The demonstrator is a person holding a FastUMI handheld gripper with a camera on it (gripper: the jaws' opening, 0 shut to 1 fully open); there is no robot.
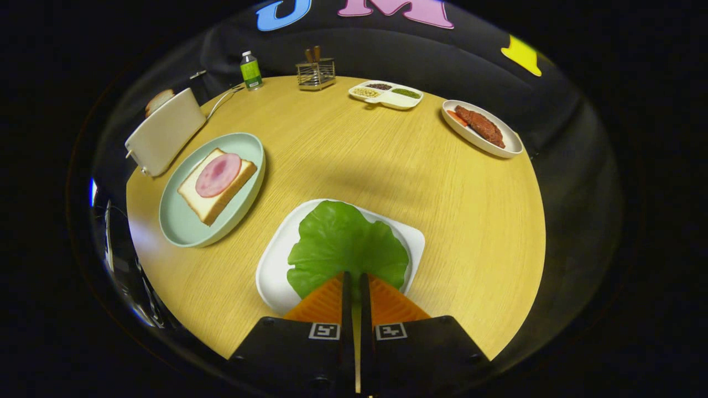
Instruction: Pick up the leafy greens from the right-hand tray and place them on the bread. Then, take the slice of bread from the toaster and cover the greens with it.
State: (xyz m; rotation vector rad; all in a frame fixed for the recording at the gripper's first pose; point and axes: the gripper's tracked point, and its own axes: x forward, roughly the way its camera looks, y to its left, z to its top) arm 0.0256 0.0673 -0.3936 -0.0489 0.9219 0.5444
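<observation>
A broad leafy green (345, 243) lies over a white square tray (274, 265), just ahead of my fingers. My gripper (354, 279) is shut on the leaf's near edge, and a thin strip of green shows in the slit between the fingers. Beyond and to the left, a slice of bread (207, 204) topped with a round of ham (218, 174) rests on a pale green plate (182, 229). Behind that plate stands a white toaster (166, 132) with a slice of bread (159, 100) sticking out of its top.
All of this sits on a round wooden table (359, 155). At its far side stand a green-labelled bottle (250, 70), a wire rack (316, 73) and a divided white dish (387, 94) of grains. A white oval plate (511, 145) with meat lies far right.
</observation>
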